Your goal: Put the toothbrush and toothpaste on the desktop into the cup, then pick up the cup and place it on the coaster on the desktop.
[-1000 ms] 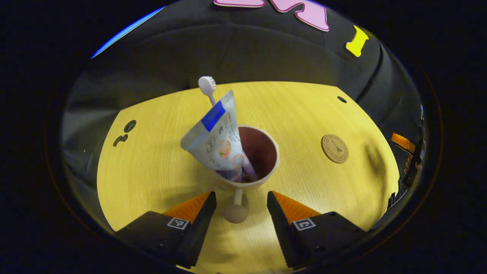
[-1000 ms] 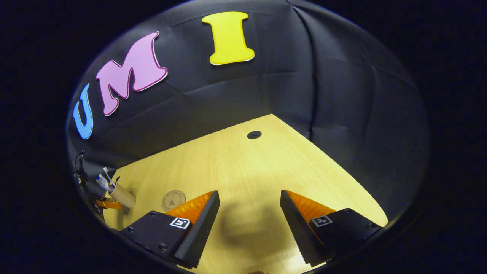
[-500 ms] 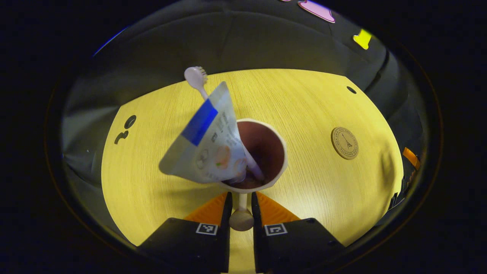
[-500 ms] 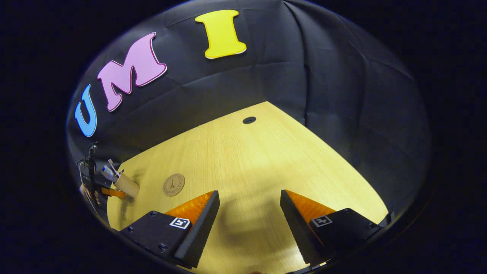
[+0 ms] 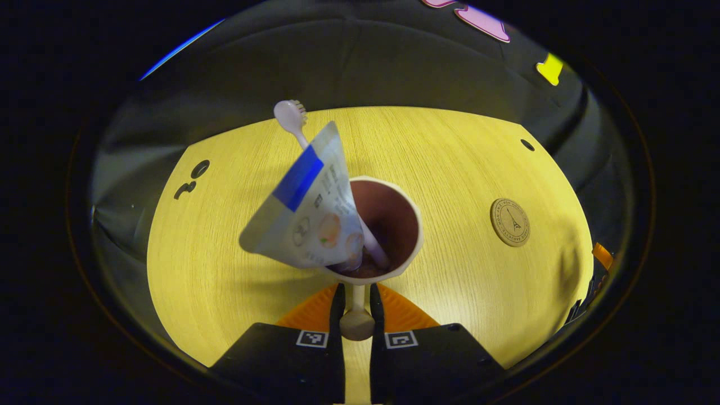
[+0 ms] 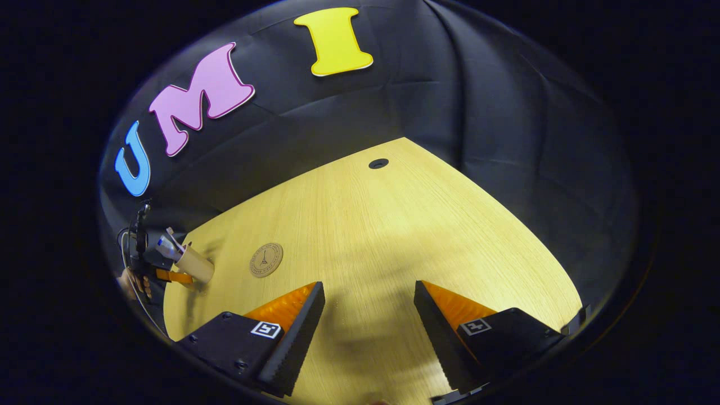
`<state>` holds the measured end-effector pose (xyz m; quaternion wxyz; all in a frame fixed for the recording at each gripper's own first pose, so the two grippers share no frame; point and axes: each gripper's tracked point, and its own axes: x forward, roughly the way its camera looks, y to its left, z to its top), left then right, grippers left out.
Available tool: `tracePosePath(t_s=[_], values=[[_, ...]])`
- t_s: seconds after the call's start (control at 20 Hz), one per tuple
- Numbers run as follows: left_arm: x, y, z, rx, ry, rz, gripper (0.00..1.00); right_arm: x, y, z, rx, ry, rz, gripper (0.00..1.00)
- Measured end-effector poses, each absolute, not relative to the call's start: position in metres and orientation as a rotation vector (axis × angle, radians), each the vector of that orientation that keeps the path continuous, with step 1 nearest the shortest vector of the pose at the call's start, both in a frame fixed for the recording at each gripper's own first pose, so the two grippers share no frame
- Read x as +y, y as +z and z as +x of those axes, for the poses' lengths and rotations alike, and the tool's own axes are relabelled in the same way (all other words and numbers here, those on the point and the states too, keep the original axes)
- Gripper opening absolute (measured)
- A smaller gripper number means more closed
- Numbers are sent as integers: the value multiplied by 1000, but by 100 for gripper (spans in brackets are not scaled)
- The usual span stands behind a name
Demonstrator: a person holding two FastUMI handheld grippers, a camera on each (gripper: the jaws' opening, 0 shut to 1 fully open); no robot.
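Bright overhead light glares off the yellow desktop point(image 6: 394, 236), soft shadows fall, and fisheye edges bend dark.

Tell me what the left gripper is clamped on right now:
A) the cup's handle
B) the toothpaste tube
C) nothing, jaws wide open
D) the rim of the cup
A: in the left gripper view the left gripper has both fingers pressed against the thin handle sticking out from the cup, below the rim; the toothpaste stands untouched inside.
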<state>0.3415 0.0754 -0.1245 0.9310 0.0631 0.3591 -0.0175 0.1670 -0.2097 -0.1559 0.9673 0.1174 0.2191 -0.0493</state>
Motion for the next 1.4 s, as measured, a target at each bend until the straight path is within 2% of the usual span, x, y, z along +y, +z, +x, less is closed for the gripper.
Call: tracePosePath(t_s=[0.1, 0.15, 0.2, 0.3, 0.35, 0.4, 0.8, 0.85, 0.9, 1.0, 1.05, 1.4], values=[[73, -123, 341, 724, -42, 148, 22, -210, -157, 167, 447, -96, 233, 98], [72, -120, 340, 719, -47, 155, 27, -210, -156, 167, 447, -92, 233, 98], [70, -117, 340, 712, -55, 159, 22, -210, -156, 166, 446, -88, 234, 98], [58, -111, 337, 700, -78, 162, 22, -213, -156, 165, 446, -91, 234, 98], [49, -109, 338, 693, -92, 160, 27, -213, -156, 165, 447, -91, 237, 98], [42, -106, 338, 688, -103, 160, 22, -213, -155, 164, 448, -91, 241, 98], [-50, -78, 344, 636, -259, 214, 22, -218, -153, 162, 419, -94, 264, 98], [-63, -77, 346, 631, -280, 233, 27, -218, -153, 161, 418, -92, 266, 98], [-76, -78, 347, 631, -300, 248, 17, -217, -154, 160, 418, -91, 270, 98], [-102, -83, 349, 647, -334, 267, 27, -217, -156, 157, 423, -91, 275, 98], [-114, -86, 352, 651, -348, 286, 22, -218, -157, 155, 426, -92, 276, 98], [-170, -118, 365, 690, -407, 358, 22, -211, -160, 147, 435, -82, 272, 98]])
